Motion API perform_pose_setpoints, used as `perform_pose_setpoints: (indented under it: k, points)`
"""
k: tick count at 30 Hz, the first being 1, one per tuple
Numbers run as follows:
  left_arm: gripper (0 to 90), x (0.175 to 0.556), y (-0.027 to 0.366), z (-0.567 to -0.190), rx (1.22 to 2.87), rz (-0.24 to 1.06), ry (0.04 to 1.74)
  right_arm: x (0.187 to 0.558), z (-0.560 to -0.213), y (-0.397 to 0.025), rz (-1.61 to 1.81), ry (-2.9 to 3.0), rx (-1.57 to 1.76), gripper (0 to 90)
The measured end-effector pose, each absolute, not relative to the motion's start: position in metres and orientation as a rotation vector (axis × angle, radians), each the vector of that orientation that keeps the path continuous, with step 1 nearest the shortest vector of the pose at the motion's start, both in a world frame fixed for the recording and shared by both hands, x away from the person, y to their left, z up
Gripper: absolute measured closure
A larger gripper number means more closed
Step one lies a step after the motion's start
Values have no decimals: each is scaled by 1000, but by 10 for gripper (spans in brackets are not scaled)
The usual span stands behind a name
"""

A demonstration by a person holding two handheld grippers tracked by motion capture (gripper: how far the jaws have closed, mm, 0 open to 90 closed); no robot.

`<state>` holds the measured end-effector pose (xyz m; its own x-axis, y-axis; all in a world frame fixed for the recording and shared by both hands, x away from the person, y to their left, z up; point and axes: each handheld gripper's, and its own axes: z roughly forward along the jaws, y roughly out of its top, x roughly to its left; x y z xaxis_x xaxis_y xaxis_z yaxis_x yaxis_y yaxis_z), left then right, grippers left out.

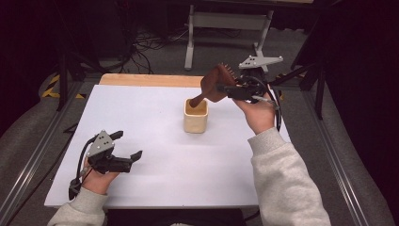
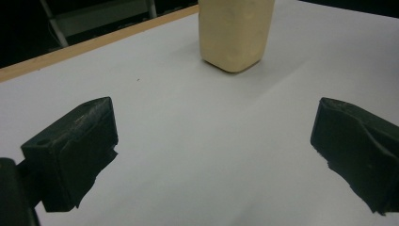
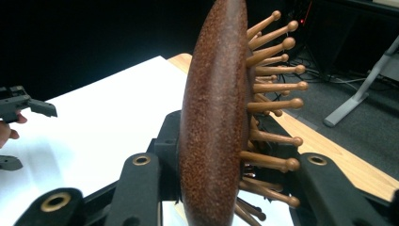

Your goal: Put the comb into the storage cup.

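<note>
A cream square cup (image 1: 195, 116) stands near the middle of the white table top (image 1: 155, 141). My right gripper (image 1: 231, 87) is shut on the head of a brown wooden hairbrush (image 1: 215, 84), held tilted above and right of the cup, with the handle end dipping into the cup mouth. In the right gripper view the hairbrush (image 3: 214, 122) stands edge-on between the jaws, its wooden pins (image 3: 275, 101) pointing right. My left gripper (image 1: 129, 147) rests open near the front left of the table, nothing between its jaws. In the left gripper view the cup (image 2: 235, 30) stands farther ahead.
A bare wooden strip (image 1: 150, 80) runs along the table's far edge. A white metal stand (image 1: 226, 21) and cables lie on the floor beyond. Metal rails (image 1: 331, 150) flank the table on both sides.
</note>
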<state>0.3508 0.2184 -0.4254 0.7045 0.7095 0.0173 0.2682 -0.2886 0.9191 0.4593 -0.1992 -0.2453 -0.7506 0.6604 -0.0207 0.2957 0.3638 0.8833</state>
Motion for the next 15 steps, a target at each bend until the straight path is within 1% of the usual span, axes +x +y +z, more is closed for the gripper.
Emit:
perform_pose_setpoints:
  k: [15]
  points:
    - [21,351,218,-426,1868,524,763,474,-265,-194,1322,2324,882,590]
